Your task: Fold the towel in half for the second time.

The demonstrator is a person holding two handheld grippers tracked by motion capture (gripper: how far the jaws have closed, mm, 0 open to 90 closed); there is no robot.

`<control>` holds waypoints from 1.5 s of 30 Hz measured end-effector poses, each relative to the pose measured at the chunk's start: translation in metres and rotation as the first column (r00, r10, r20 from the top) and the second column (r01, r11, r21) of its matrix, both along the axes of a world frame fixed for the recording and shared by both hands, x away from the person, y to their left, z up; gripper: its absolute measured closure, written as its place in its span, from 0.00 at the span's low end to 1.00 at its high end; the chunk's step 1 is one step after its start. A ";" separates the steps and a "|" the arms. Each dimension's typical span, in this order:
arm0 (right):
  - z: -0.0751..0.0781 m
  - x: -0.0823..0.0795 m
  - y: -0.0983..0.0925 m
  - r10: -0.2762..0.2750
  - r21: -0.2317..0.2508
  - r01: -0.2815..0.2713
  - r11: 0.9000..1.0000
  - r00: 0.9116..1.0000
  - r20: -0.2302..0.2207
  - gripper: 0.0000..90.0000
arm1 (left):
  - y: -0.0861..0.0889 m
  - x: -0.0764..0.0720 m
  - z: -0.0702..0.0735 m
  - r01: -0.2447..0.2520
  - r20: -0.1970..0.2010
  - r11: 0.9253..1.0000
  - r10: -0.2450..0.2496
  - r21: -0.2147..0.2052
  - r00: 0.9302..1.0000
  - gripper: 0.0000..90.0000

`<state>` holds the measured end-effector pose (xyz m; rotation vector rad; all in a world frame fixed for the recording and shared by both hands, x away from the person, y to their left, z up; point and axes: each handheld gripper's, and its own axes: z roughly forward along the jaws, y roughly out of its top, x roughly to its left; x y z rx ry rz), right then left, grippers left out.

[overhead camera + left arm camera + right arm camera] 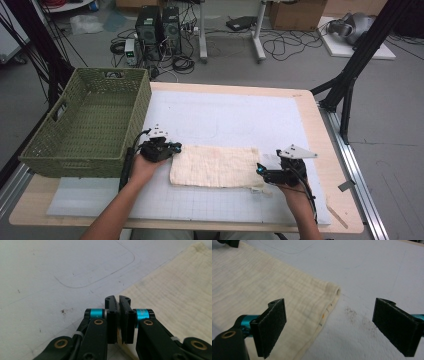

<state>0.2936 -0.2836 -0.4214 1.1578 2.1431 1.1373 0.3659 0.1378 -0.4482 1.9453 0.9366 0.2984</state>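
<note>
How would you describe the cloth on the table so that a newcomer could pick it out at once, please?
On the wooden table lies a white mat; right of the green woven basket, between both grippers, lies the cloth. It is the one cream, crinkled, folded rectangle there.

Cloth (215, 166) lies on mat (240, 117), basket (87, 122) left

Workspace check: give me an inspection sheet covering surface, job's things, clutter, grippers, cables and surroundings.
Surface: white gridded mat on a light wooden table; dark smudges near the cloth's corner.
Job's things: cream rectangular woven cloth, lying flat.
Clutter: empty green wicker basket on the table's left edge.
Grippers: left gripper shut at the cloth's left edge, a strip of cloth showing between its pads; right gripper open over the cloth's right corner.
Cables: one trails from each gripper.
Surroundings: computer towers, loose floor cables, cardboard box.
</note>
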 end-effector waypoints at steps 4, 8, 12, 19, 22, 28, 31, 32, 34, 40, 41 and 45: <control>0.001 0.025 0.006 0.001 -0.006 -0.001 1.000 1.000 -0.027 0.12 | 0.001 -0.001 0.002 0.001 0.005 1.000 -0.001 -0.019 1.000 0.94; 0.000 0.051 0.011 0.027 -0.019 -0.028 0.999 0.997 -0.079 0.18 | 0.001 -0.002 0.003 0.008 0.004 1.000 -0.008 -0.028 1.000 0.94; -0.005 0.068 0.012 0.078 0.014 -0.077 0.997 0.989 -0.128 0.39 | 0.001 -0.002 0.003 0.012 0.006 0.999 -0.012 -0.033 1.000 0.94; -0.019 0.080 0.017 0.112 -0.031 -0.120 0.992 0.976 -0.184 0.52 | 0.001 -0.002 0.003 0.010 0.004 0.999 -0.010 -0.032 1.000 0.94; -0.021 0.079 0.022 0.146 -0.042 -0.156 0.987 0.971 -0.191 0.63 | 0.001 -0.002 0.002 0.011 0.000 0.999 -0.011 -0.032 1.000 0.94; -0.016 0.075 0.026 0.176 -0.092 -0.192 0.977 0.972 -0.157 0.92 | 0.002 -0.003 0.006 -0.031 0.050 0.999 0.033 -0.028 0.998 0.94; -0.011 0.073 0.028 0.156 -0.116 -0.164 0.980 0.985 -0.073 0.93 | 0.003 -0.003 0.011 -0.068 0.094 0.995 0.075 -0.072 0.993 0.95; -0.008 0.071 0.029 0.144 -0.119 -0.148 0.982 0.989 -0.042 0.93 | 0.003 -0.003 0.012 -0.072 0.096 0.994 0.079 -0.081 0.992 0.95; -0.006 0.070 0.029 0.145 -0.119 -0.146 0.982 0.989 -0.017 0.93 | 0.003 -0.005 0.013 -0.057 0.090 0.995 0.064 -0.082 0.994 0.95; -0.005 0.052 0.025 0.174 -0.108 -0.170 0.979 0.984 0.026 0.93 | 0.005 -0.017 0.022 -0.016 0.103 0.997 0.023 -0.069 0.994 0.94; -0.004 0.049 0.024 0.179 -0.104 -0.175 0.979 0.983 0.032 0.93 | 0.005 -0.020 0.024 -0.009 0.107 0.997 0.017 -0.071 0.994 0.94; 0.000 0.039 0.022 0.192 -0.091 -0.187 0.978 0.980 0.057 0.92 | 0.004 -0.029 0.026 0.006 0.124 0.998 0.001 -0.056 0.992 0.94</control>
